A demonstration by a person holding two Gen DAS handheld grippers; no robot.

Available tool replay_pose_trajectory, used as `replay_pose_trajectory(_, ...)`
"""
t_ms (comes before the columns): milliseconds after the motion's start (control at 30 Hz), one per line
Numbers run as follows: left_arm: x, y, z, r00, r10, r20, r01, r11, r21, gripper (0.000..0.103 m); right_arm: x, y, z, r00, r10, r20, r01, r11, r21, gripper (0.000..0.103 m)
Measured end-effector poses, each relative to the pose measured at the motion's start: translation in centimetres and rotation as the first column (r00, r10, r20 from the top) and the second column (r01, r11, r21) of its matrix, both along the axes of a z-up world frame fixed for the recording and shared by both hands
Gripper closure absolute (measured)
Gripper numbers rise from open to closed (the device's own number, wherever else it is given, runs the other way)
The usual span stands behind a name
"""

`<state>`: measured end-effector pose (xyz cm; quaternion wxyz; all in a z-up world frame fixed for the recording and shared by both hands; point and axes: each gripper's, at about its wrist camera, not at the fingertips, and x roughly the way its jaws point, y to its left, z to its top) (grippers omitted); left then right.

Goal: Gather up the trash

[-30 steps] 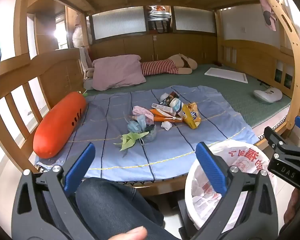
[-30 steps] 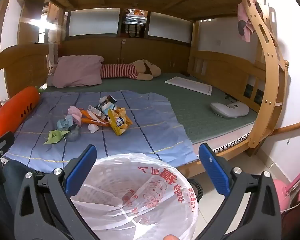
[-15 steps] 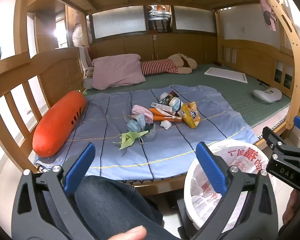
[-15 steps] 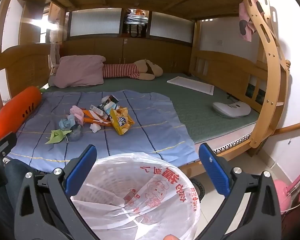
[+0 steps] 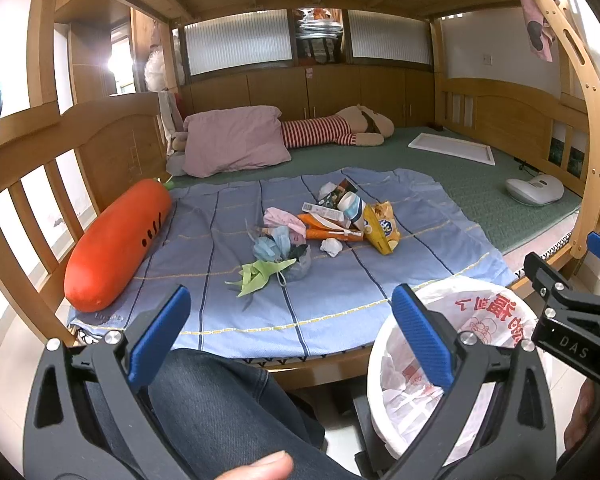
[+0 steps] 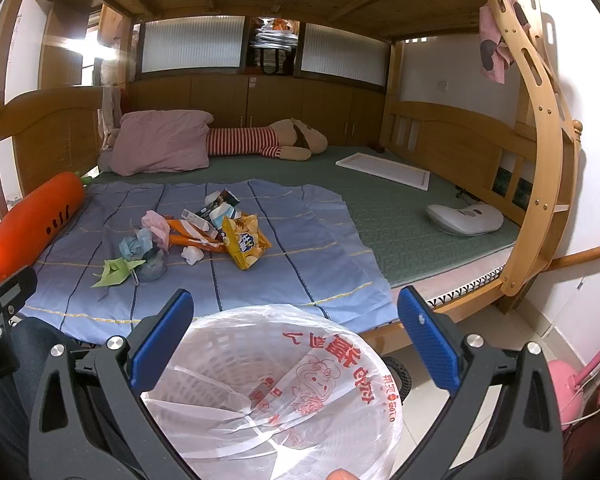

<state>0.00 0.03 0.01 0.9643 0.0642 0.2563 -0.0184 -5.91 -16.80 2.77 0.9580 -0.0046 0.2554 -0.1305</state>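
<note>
Blue striped sheet [image 5: 228, 248]; orange carrot pillow [image 5: 116, 240]; yellow snack bag [image 5: 382, 226]; red-printed white bin liner [image 6: 300, 384].

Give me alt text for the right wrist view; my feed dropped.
The open right tool hovers over a white bin lined with a plastic bag, facing a pile of trash on a blue striped sheet across the bed. An orange carrot pillow lies at left; a pink pillow and striped plush toy lie behind.

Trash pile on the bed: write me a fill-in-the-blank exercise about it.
1. The trash lies on a striped ___ sheet.
2. The plush toy left of it is shaped like a ___.
3. The bin is lined with a ___ bag.
4. Both hand-held grippers are ___.

Missing words: blue; carrot; plastic; open
</note>
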Motion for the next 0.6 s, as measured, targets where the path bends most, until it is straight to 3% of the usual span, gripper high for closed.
replay_pose_trajectory(600, 0.02, -0.01, -0.02, 1.0, 0.0, -0.004, 0.0, 1.0, -0.002, 0.003, 0.01, 0.03, 0.02, 1.0, 0.001, -0.001, -0.001, 1.0, 0.003, 0.003)
